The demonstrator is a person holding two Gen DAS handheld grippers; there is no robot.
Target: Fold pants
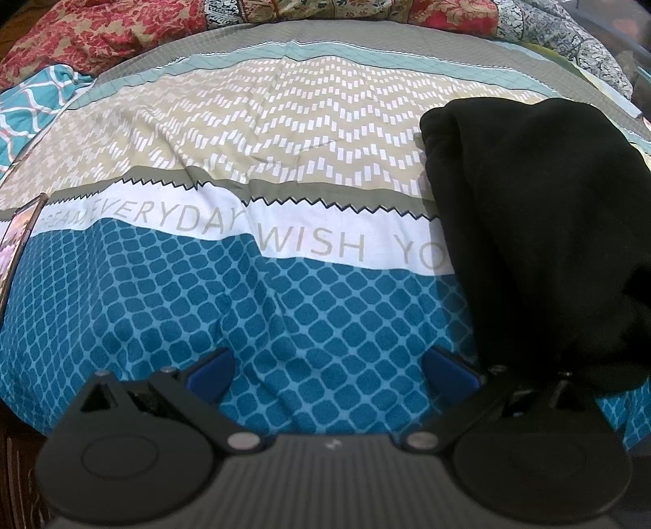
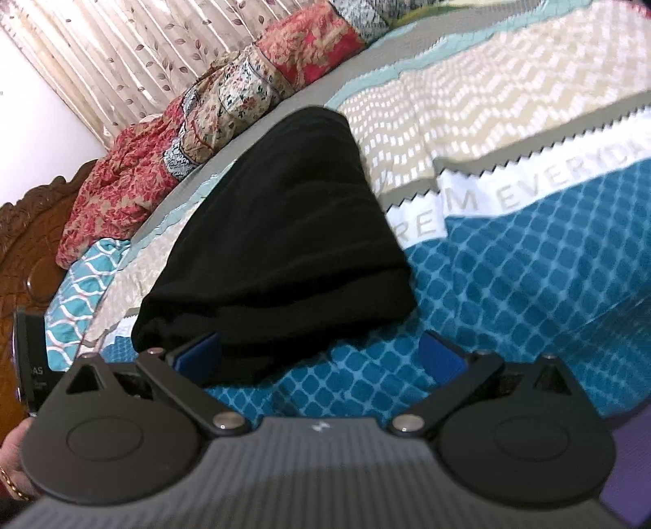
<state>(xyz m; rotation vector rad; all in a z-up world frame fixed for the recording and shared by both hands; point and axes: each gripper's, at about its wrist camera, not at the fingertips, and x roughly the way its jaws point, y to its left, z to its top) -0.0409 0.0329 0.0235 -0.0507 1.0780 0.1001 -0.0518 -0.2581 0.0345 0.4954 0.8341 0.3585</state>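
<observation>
While the left gripper [image 1: 329,370] hovers over the bed [image 1: 285,134] with its blue fingers [image 1: 209,372] spread wide and empty, the black pants [image 1: 541,244] lie to its right as a thick, soft, matte folded bundle, long axis running away toward the quilt [image 1: 101,36]. Beside the bundle's near edge, the right gripper [image 2: 321,362] is likewise splayed, holding nothing.
</observation>
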